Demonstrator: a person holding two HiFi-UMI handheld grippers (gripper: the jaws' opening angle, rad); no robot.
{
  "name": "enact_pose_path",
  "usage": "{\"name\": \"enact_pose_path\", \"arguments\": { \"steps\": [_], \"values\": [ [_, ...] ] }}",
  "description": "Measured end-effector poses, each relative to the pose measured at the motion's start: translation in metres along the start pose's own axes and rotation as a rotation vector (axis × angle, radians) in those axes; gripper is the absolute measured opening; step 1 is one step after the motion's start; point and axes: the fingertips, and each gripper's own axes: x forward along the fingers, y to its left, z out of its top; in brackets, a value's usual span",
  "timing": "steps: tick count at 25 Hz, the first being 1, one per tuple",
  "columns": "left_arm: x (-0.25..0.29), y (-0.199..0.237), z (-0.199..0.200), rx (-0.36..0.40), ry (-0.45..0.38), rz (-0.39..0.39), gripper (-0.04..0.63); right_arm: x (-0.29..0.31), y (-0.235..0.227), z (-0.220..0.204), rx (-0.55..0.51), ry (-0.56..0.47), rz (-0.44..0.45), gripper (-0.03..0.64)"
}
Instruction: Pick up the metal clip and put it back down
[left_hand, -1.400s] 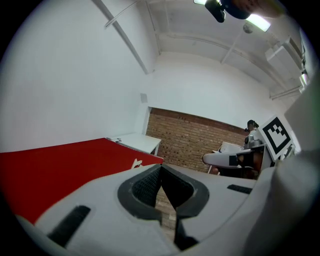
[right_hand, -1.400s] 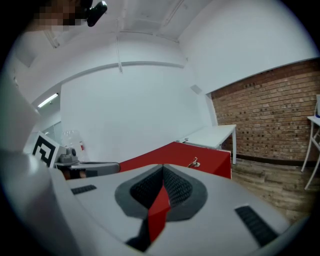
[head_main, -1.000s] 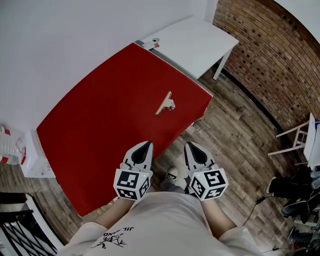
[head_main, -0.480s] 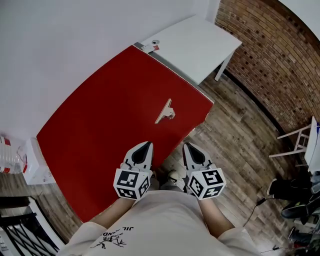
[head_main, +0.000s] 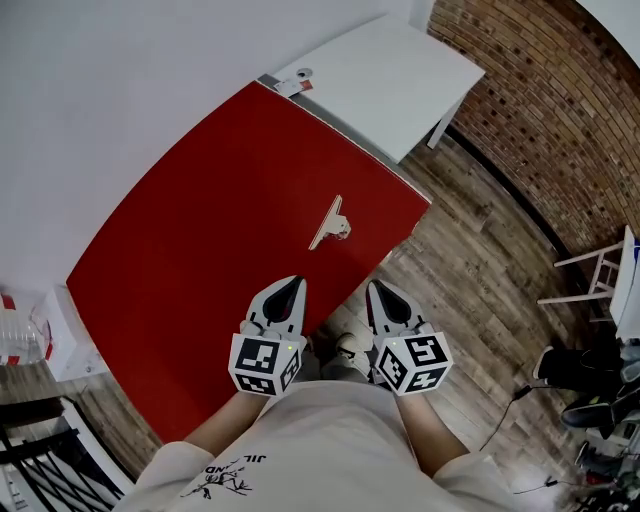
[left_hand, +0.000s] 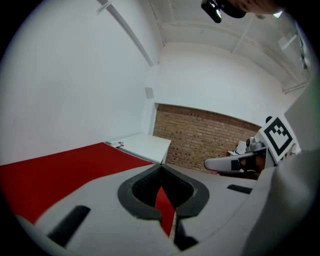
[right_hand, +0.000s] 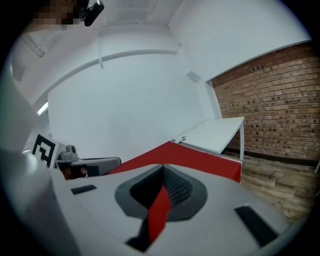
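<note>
Tabletop (head_main: 200, 230), red, is stretching away from the person. Left gripper (head_main: 292, 288) and right gripper (head_main: 379, 293) are hovering side by side at its near edge, both with jaws closed on nothing. Metal clip (head_main: 329, 222) is lying on the red surface ahead, between their lines, neither clearly nearer, long axis pointing away and slightly right. It is showing pale, slim, with a small lever on one side.

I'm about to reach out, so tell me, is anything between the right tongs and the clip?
Nothing visible stands in the way. The clip lies alone on the red table, with only bare tabletop on the way to the right tongs, which are shut and empty just off the table's near edge.
</note>
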Motion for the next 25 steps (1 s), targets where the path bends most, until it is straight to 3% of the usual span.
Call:
{"name": "enact_pose_path", "arguments": {
  "steps": [11, 20, 25],
  "values": [
    [0.055, 0.026, -0.026, -0.024, 0.022, -0.035, 0.005, 0.072, -0.034, -0.030, 0.073, 0.056, -0.030, 0.006],
    [0.086, 0.050, -0.065, -0.045, 0.056, -0.028, 0.005, 0.129, -0.060, -0.073, 0.075, 0.117, -0.055, 0.009],
    [0.099, 0.053, -0.082, -0.067, 0.082, -0.033, 0.005, 0.157, -0.075, -0.094, 0.121, 0.170, -0.063, 0.099]
  ]
}}
